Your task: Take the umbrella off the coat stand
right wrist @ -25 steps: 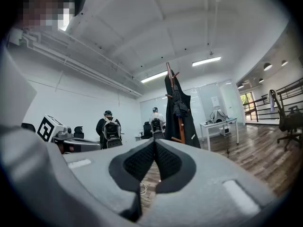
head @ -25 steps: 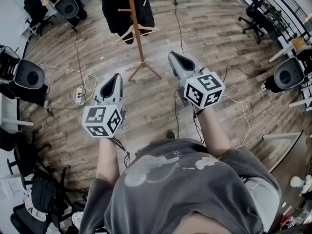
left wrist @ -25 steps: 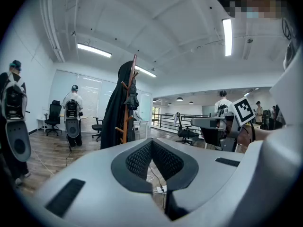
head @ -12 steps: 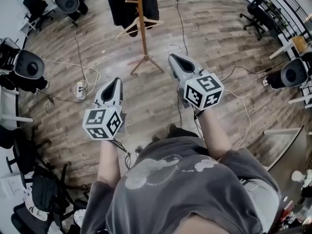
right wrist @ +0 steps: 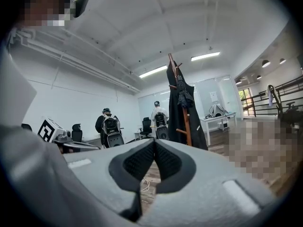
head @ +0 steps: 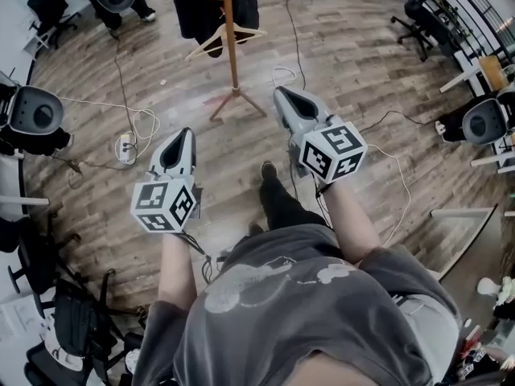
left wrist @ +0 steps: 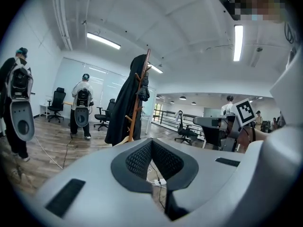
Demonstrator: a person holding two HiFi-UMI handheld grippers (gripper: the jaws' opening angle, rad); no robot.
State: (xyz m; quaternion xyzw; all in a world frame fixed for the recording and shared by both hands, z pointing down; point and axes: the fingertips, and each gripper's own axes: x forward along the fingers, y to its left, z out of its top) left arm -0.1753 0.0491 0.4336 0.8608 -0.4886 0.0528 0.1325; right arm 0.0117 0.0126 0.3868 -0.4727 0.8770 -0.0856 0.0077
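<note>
Head view, closest in: the grey T-shirt (head: 298,304) fills the bottom of the shot. Both forearms reach forward, and one dark-trousered leg (head: 278,199) is stepped out between them.
Left side: the left gripper (head: 185,135) is held out low, with its marker cube (head: 163,205) at the wrist end.
Left jaws: in the left gripper view the two ribbed pads meet at the tips with nothing between them, so closed and empty.
Right side: the right gripper (head: 282,95) sits a bit further forward than the left one.
Right jaws: same deal in the right gripper view, pads together at the tips and nothing caught.
Floor: wood planks (head: 354,63) with loose cables, plus a white power strip (head: 125,145) off to the left of the left gripper.
Stand: the wooden coat stand (head: 232,47) is on splayed feet just beyond both grippers, roughly between where they point. Neither one touches it.
On the stand: a long dark coat (head: 193,2), with a wooden hanger (head: 224,37) dangling lower down.
Task thing: the umbrella (left wrist: 144,89) looks like the dark folded bundle hanging high on the stand beside the coat. It's honestly hard to tell apart from the coat, and the head view cuts off the stand's top.
Way back: two people with gear on their backs (left wrist: 83,105), and an office chair (left wrist: 57,103) by the far wall.
</note>
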